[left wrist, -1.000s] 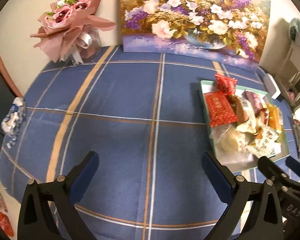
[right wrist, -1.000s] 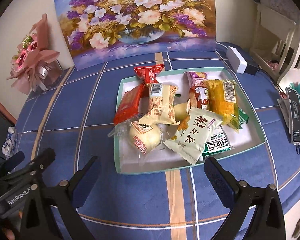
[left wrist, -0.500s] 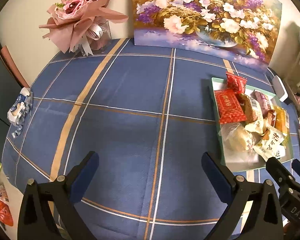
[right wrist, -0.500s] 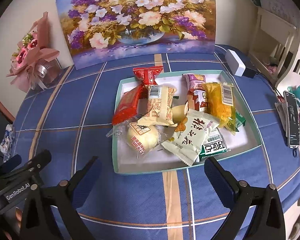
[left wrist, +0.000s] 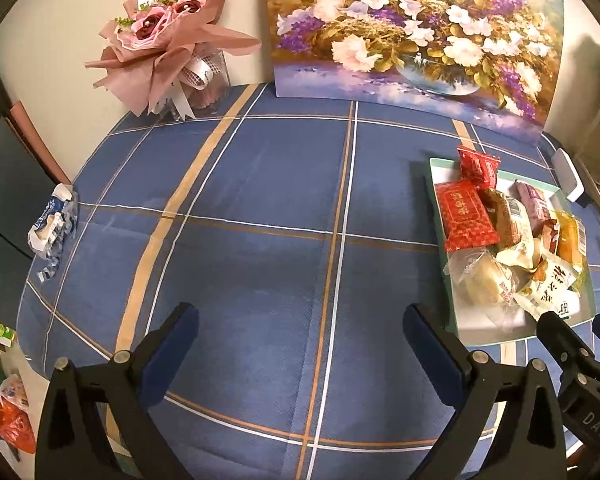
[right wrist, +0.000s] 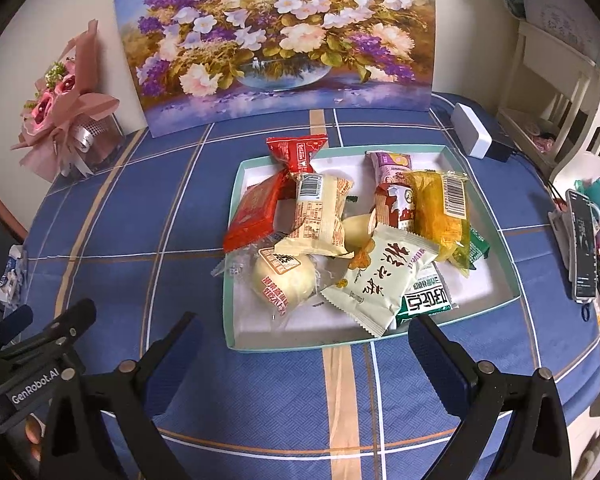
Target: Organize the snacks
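Note:
A shallow white tray with a teal rim [right wrist: 476, 312] [left wrist: 496, 340] sits on the blue checked tablecloth and holds several snack packets: a red packet [right wrist: 252, 212] [left wrist: 466, 216], a beige barcoded one [right wrist: 320, 216], a round bun in clear wrap [right wrist: 284, 280], a pale green packet [right wrist: 380, 276] and a yellow one [right wrist: 440, 212]. My right gripper [right wrist: 302, 344] hangs open just in front of the tray's near edge, holding nothing. My left gripper [left wrist: 300, 336] is open over bare cloth, left of the tray.
A flower painting [right wrist: 276, 44] leans on the back wall, a pink bouquet [left wrist: 168, 44] stands at the back left. A crumpled wrapper [left wrist: 52, 224] lies at the left table edge. A white box [right wrist: 470, 134] and a phone [right wrist: 582, 252] are to the right.
Both grippers have drawn back and risen a little, so the table and tray look smaller and farther. The left view has swung slightly left. The snacks have not moved.

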Action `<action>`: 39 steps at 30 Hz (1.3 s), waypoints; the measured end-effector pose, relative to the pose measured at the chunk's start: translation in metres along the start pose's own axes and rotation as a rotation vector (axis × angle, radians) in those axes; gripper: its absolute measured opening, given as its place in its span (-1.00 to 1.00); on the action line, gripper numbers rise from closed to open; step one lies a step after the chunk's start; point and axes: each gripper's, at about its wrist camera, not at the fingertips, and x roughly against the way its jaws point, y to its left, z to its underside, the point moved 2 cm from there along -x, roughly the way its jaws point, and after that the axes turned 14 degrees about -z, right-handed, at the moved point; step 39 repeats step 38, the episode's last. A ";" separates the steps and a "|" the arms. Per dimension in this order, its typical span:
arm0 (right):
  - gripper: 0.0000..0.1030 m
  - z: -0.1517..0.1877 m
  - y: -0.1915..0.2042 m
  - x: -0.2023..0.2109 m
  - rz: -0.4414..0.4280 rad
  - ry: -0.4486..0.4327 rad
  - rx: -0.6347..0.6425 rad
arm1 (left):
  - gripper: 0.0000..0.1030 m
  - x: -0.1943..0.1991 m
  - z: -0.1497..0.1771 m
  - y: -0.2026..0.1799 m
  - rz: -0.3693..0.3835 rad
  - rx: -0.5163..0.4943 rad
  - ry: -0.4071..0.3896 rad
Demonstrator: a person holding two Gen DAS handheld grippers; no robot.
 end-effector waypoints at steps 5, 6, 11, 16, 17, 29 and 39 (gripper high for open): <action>1.00 0.000 0.000 -0.001 0.002 0.006 0.003 | 0.98 -0.001 -0.001 0.002 -0.006 0.018 0.008; 1.00 0.000 0.000 -0.001 0.001 0.007 0.003 | 0.98 -0.001 -0.001 0.001 -0.011 0.019 0.012; 1.00 -0.001 -0.001 0.000 0.001 0.005 0.001 | 0.98 -0.002 -0.001 0.000 -0.035 0.013 0.023; 1.00 -0.002 -0.002 -0.001 0.003 0.008 0.000 | 0.98 -0.002 -0.001 0.001 -0.033 0.021 0.025; 1.00 -0.002 -0.002 -0.001 0.004 0.008 0.000 | 0.98 -0.002 -0.001 0.001 -0.031 0.020 0.027; 1.00 -0.001 -0.003 -0.001 0.007 0.013 -0.001 | 0.98 -0.002 -0.001 0.002 -0.057 0.018 0.031; 1.00 -0.001 -0.004 -0.003 0.007 0.022 0.001 | 0.98 0.007 0.000 0.000 -0.056 -0.001 -0.010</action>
